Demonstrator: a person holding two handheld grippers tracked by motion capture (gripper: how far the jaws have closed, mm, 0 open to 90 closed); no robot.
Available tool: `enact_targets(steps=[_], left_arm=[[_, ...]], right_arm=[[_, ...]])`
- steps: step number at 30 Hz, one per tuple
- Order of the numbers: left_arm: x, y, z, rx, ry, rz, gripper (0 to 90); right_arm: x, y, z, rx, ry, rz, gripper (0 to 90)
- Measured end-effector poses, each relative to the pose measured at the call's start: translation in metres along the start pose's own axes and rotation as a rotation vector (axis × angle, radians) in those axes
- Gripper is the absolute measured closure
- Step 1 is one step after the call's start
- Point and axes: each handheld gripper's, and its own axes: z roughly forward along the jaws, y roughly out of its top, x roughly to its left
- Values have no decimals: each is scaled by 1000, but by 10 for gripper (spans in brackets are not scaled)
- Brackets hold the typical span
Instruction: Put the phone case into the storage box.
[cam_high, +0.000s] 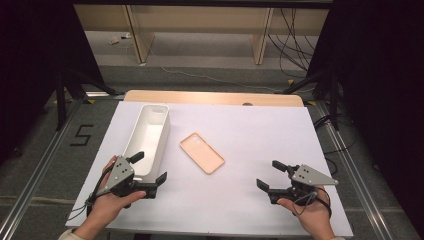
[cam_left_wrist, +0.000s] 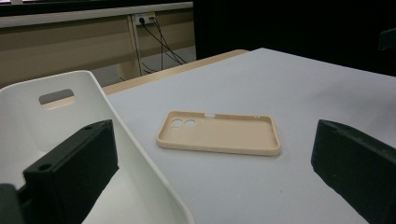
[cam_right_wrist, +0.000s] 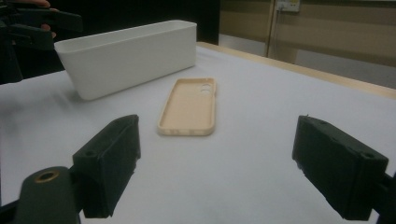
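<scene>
High view: the phone case (cam_high: 202, 153) lies open side up mid-bench, just right of the white bin (cam_high: 148, 134). Left gripper (cam_high: 150, 172) straddles the bin's near right wall, right gripper (cam_high: 273, 175) hovers near-right; both jaws apart, empty. Probably the approach; next, closing on a case edge.

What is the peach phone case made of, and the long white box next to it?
The phone case looks like soft matte rubber or silicone: no glare, rounded edges, though it might be plastic. The white box looks like smooth, hard plastic: thin even walls, a moulded handle slot and a faint sheen.
</scene>
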Motion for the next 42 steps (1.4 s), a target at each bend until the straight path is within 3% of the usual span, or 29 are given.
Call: enact_targets(steps=[2,3,13,18,20,21,22,24,25,28,29,30,31,36,41,42], left_arm=[[0,0,0,1,1,0,2],[0,0,0,2,2,1,3],[0,-1,-1,0,0,-2,9],[0,0,-2,-2,2,-2,11],[0,0,-2,0,-1,3,12],[0,0,-2,-3,0,1,13],[0,0,-2,-5,2,-3,14],[0,0,-2,-5,1,3,14],[0,0,-2,-3,0,6,15],[-1,0,-1,-13,-7,5,16],[-1,0,-1,-12,-6,2,16],[-2,0,-1,-10,-4,1,17],[-2,0,-2,-4,-1,1,17],[-1,0,-2,-6,-2,1,18],[-1,0,-2,-8,-3,-2,18],[-1,0,-2,-10,-3,-2,19]], right_arm=[[0,0,0,1,-2,0,165],[0,-1,3,-29,6,4,165],[1,0,5,-35,12,9,190],[2,5,7,-26,2,-15,366],[0,6,10,-54,-1,-41,471],[1,7,9,-32,12,-19,511],[1,8,11,-43,33,-7,557],[-2,10,13,-31,20,-47,677],[-2,11,13,-6,27,-36,720],[-2,12,18,0,46,-35,834],[-3,14,18,29,28,-57,859],[-3,14,23,-2,45,-44,882],[-3,15,24,21,29,-57,900],[-1,21,41,62,38,-77,900],[0,25,58,84,37,-88,900],[-1,25,64,65,53,-80,900]])
